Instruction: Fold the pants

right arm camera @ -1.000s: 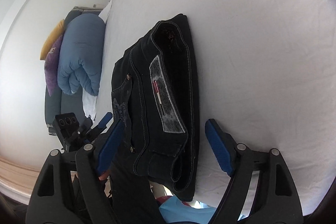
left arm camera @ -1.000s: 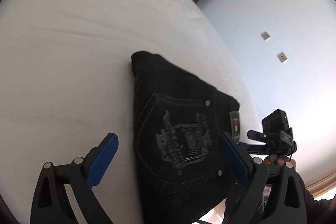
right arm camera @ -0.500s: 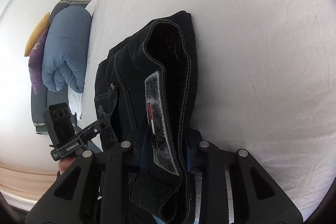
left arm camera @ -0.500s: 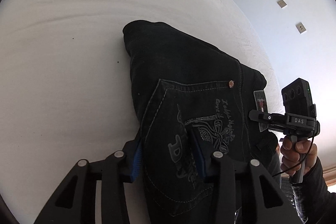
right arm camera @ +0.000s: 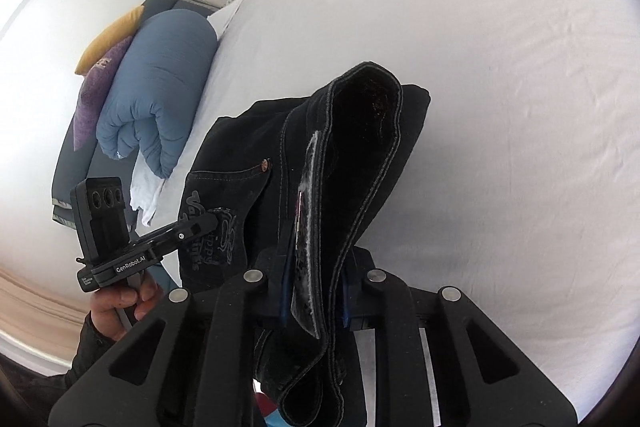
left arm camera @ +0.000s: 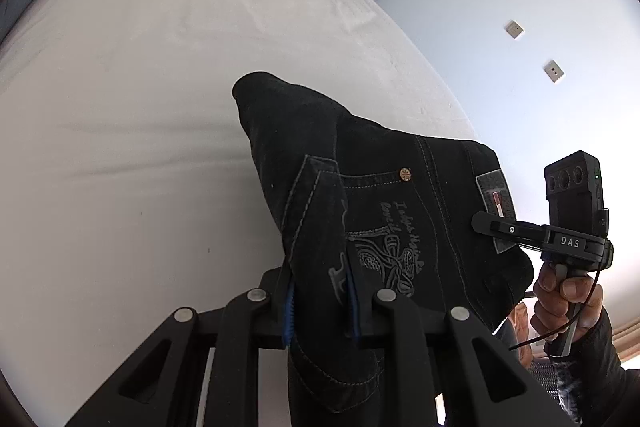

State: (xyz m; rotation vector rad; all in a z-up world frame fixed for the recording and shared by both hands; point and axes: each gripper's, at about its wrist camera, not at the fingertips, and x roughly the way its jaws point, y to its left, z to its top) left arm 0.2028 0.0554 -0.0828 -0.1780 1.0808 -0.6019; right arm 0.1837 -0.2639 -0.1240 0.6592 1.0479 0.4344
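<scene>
Black folded denim pants (left arm camera: 380,187) rest on the white bed (left arm camera: 140,107) at their far end, while the near end is raised. My left gripper (left arm camera: 320,291) pinches the back-pocket side; its jaws are still closing with denim pressed between the blue pads. In the right wrist view my right gripper (right arm camera: 316,283) clamps the waistband edge of the pants (right arm camera: 360,131) with the label patch, its jaws also closing on the cloth. Each gripper shows in the other's view: the right gripper (left arm camera: 486,223) and the left gripper (right arm camera: 204,223), both at the pants.
A rolled blue duvet (right arm camera: 160,87) and yellow and purple pillows (right arm camera: 108,39) lie off the bed's far left side. A wall with two socket plates (left arm camera: 514,29) runs along the bed's right. The person's hands (left arm camera: 560,291) (right arm camera: 120,303) hold the handles.
Both grippers stood open around the pants lying flat; they have shut on the near end and lifted it off the bed, so the denim now bunches and tents upward.
</scene>
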